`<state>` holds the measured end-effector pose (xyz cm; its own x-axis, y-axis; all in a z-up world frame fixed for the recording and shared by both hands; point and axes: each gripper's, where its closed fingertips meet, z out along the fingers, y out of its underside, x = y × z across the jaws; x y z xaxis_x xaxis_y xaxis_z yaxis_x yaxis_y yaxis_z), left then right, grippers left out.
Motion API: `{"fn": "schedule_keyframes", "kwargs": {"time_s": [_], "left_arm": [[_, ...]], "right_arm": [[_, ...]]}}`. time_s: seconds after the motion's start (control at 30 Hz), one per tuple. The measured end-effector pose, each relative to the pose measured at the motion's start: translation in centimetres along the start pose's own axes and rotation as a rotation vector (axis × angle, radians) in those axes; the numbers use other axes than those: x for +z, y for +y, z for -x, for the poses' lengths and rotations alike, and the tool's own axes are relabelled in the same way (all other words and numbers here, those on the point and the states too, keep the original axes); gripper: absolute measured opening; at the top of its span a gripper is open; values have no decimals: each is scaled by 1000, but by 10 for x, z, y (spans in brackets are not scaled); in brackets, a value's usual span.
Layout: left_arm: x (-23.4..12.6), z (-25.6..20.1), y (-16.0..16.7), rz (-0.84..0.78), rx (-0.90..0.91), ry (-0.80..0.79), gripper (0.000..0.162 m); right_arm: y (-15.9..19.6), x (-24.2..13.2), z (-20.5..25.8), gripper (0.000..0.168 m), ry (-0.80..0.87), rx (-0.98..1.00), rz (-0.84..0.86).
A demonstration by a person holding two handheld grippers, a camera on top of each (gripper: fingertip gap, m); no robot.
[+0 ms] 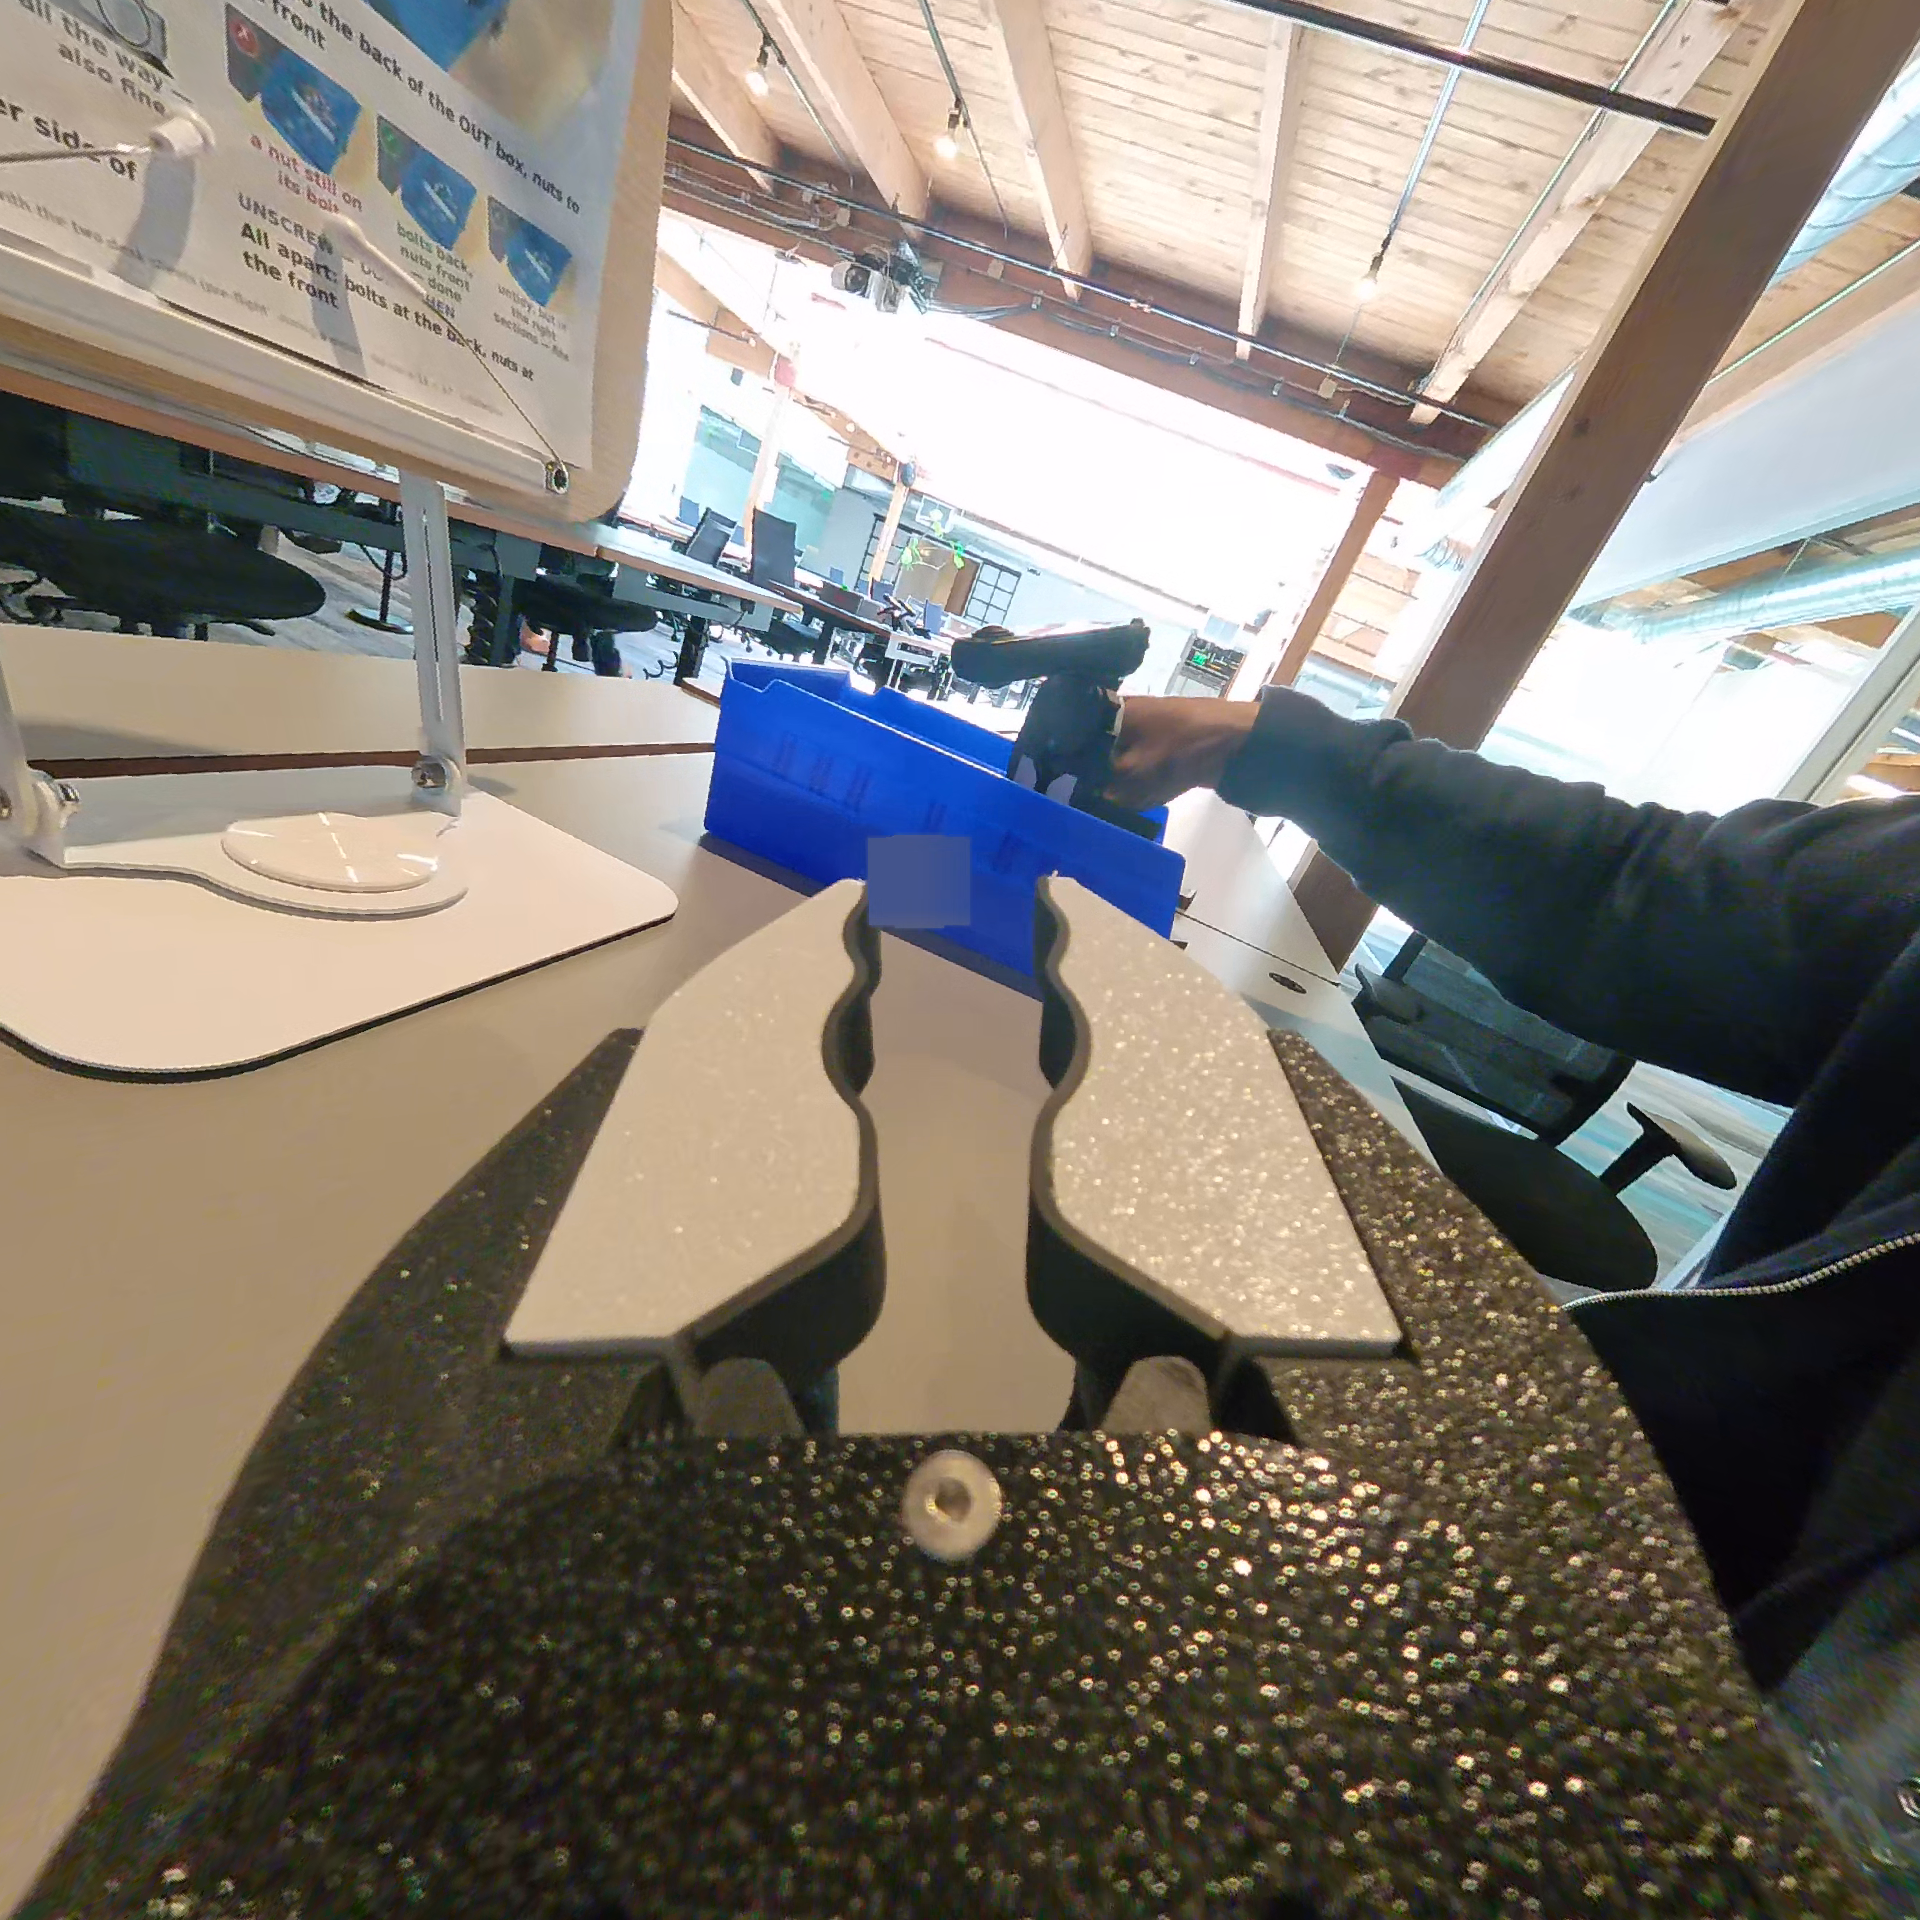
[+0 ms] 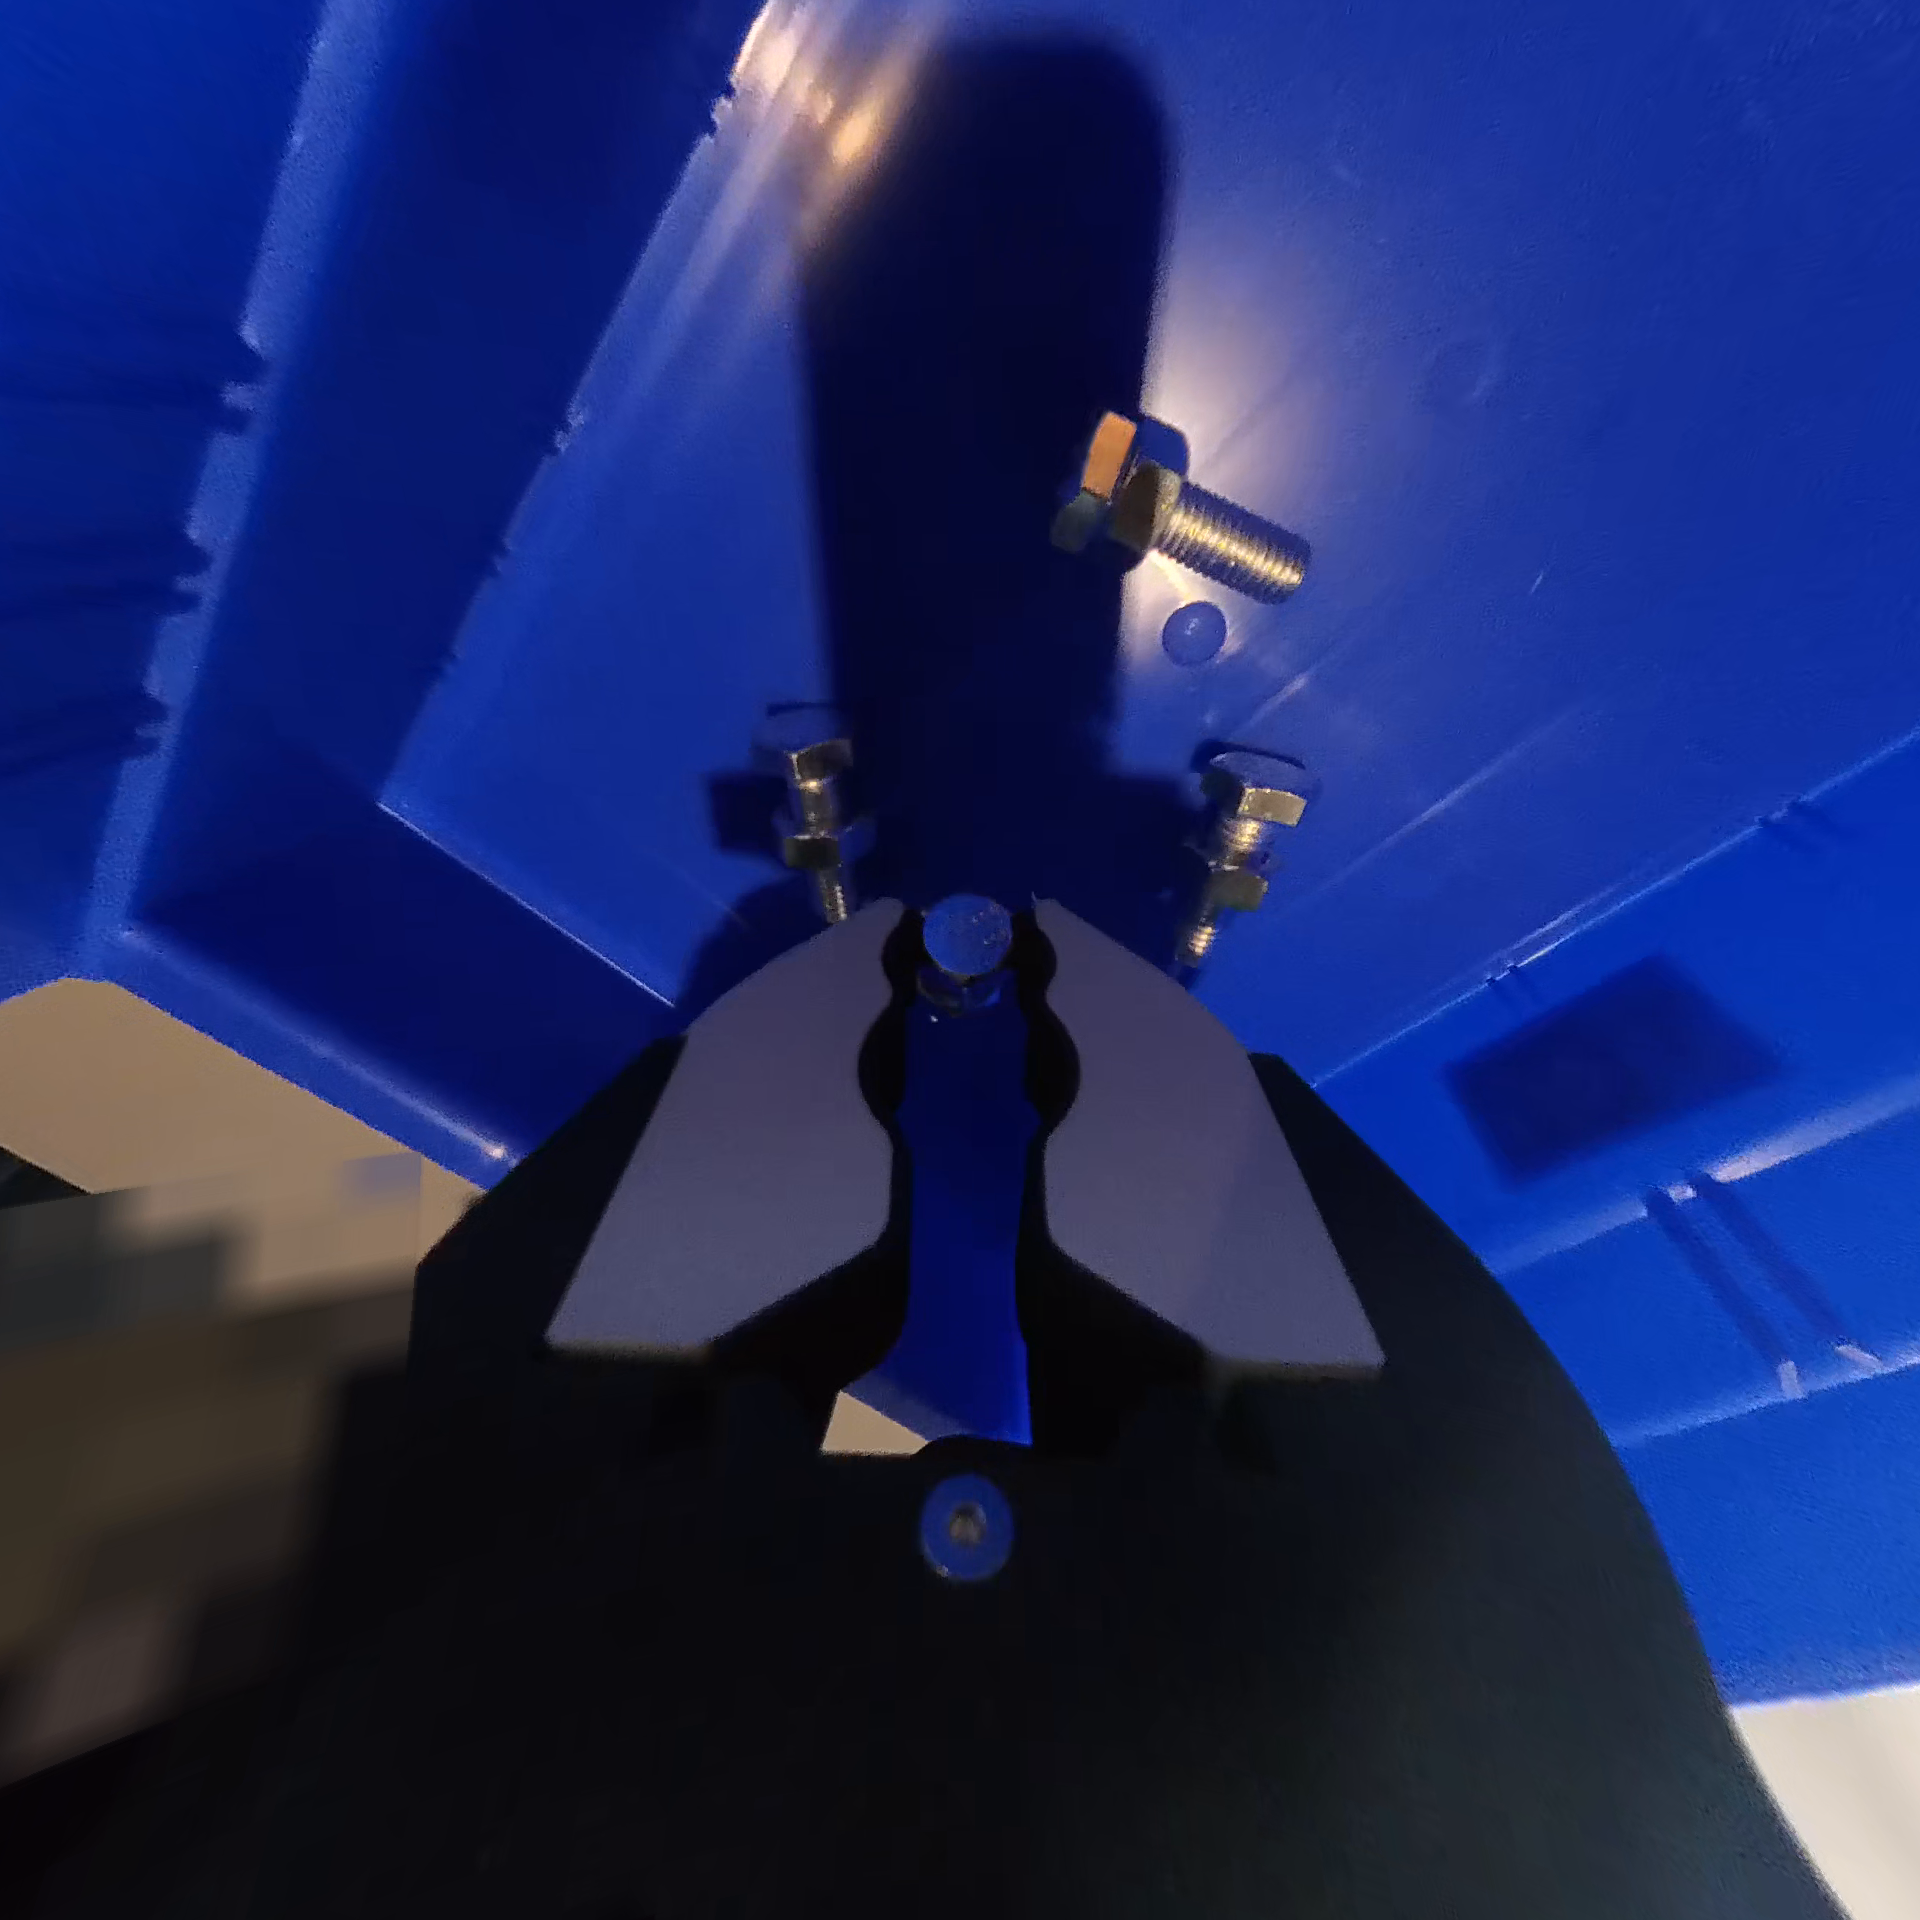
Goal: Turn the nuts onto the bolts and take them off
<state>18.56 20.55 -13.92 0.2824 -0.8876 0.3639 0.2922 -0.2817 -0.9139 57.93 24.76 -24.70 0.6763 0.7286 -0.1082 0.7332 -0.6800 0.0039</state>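
**Right tool pinches a bolt inside the blue bin**

The left tool hangs spread and empty above the grey tabletop, short of the blue bin. Reaching down into that bin, the right tool pinches a nutted bolt at its tips. Beyond it two more bolts flank the tips, left and right, and a fourth bolt lies farther back

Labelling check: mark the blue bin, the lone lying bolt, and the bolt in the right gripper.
blue bin (image 1: 831,800): left wrist view, outer side wall.
lone lying bolt (image 2: 1231,538): right wrist view, threaded shank.
bolt between right gripper (image 2: 968,925) tips (image 2: 966,933): right wrist view, round end face.
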Motion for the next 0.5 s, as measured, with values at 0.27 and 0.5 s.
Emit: {"fn": "schedule_keyframes", "kwargs": {"time_s": [0.27,0.5], "left_arm": [[0,-2,0,3,4,7,26],[-1,-4,0,-1,13,21,25]], "right_arm": [[-3,-3,0,25,17,-4,-26],[-12,-51,-1,42,93,1,-263]]}}
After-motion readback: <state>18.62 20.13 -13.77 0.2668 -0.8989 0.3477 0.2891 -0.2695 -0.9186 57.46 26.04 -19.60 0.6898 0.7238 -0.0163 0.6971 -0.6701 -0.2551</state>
